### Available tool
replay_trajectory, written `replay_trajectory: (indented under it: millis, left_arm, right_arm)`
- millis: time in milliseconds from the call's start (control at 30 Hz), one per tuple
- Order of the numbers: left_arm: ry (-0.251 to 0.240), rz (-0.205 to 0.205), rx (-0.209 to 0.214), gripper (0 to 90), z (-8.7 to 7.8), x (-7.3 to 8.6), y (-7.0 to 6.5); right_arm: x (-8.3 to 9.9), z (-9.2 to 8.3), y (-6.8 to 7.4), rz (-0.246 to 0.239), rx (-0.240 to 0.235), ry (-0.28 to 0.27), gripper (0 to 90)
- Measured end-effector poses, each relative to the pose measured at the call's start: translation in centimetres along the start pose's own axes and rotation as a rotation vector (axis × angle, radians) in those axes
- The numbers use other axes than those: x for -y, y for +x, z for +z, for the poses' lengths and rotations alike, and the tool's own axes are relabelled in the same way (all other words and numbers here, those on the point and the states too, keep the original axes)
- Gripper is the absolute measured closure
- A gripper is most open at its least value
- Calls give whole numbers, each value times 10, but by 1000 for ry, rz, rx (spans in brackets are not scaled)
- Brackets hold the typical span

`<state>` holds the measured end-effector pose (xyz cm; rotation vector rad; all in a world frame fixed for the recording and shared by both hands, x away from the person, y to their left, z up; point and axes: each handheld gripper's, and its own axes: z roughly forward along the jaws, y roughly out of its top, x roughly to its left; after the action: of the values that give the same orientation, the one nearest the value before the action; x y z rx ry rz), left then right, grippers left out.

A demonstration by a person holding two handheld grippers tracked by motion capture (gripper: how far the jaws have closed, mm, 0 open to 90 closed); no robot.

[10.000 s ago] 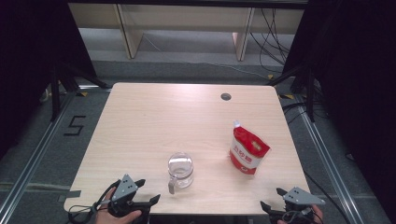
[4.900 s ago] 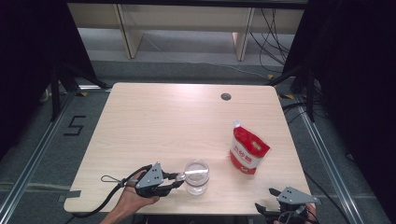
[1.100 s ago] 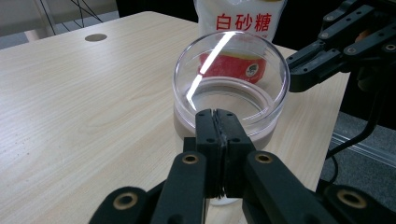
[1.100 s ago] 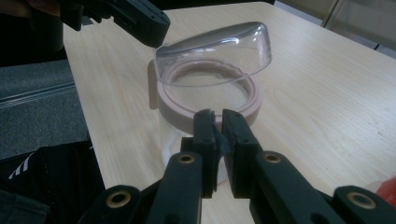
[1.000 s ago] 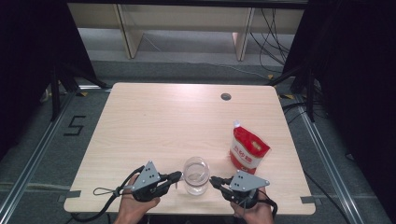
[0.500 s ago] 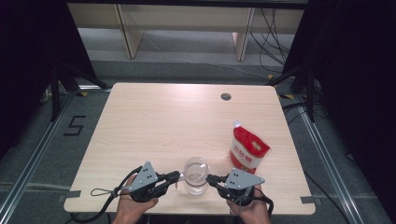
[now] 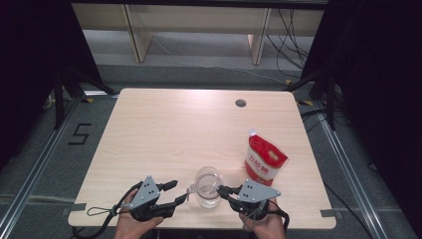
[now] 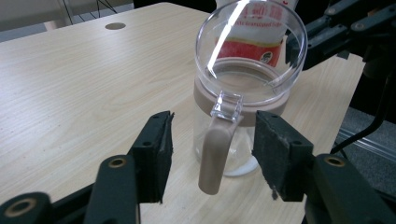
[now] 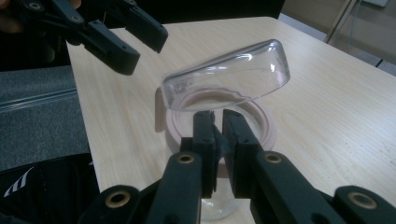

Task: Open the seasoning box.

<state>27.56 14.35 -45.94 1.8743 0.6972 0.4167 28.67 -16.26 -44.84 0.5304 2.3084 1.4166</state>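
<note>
My left jaws point(image 8: 212, 161) have just opened off the handle point(image 8: 216, 156); right jaws point(image 9: 219, 140) pinch the rim at 3 o'clock of the light, slick, brittle jar point(image 7: 207, 186)

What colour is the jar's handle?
Beige-pink handle, like the jar's collar; clearest in the left gripper view.

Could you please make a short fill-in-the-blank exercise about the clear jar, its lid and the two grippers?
1. The clear lid of the jar is tilted ____.
2. The jar's handle lies between the open jaws of the ____ gripper.
3. The right gripper is shut on the jar's ____.
4. The bag standing on the table is red and ____.

Missing words: open; left; rim; white
</note>
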Motion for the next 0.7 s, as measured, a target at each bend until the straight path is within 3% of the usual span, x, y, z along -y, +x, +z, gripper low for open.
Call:
replay_trajectory:
  millis: [67,100,133,200,333,400,500,567,700]
  left_arm:
    - [7,-17,1,402,1,3,-2]
    - [24,-8,-8,390,0,3,-2]
    - [17,-32,0,376,1,6,-3]
    - [24,-30,3,373,0,6,-1]
    - [34,-52,-20,334,-1,11,2]
    - [41,-15,-33,318,-3,12,3]
    - [53,-38,-33,310,-4,13,2]
    - [47,-13,-30,297,-3,15,4]
    - [88,-30,-38,280,-2,20,3]
  right_arm:
    - [-1,0,1,4,-8,4,841]
    - [-1,1,2,4,-11,3,839]
    - [-2,2,2,-8,-8,0,837]
    - [-3,2,3,2,-12,2,836]
    - [-5,4,6,-5,-13,-10,830]
    - [-5,5,7,-7,-18,-13,829]
    - [-6,7,9,-7,-14,-26,825]
    - [-8,7,10,-11,-9,-31,821]
    - [-9,8,12,-14,-22,-30,821]
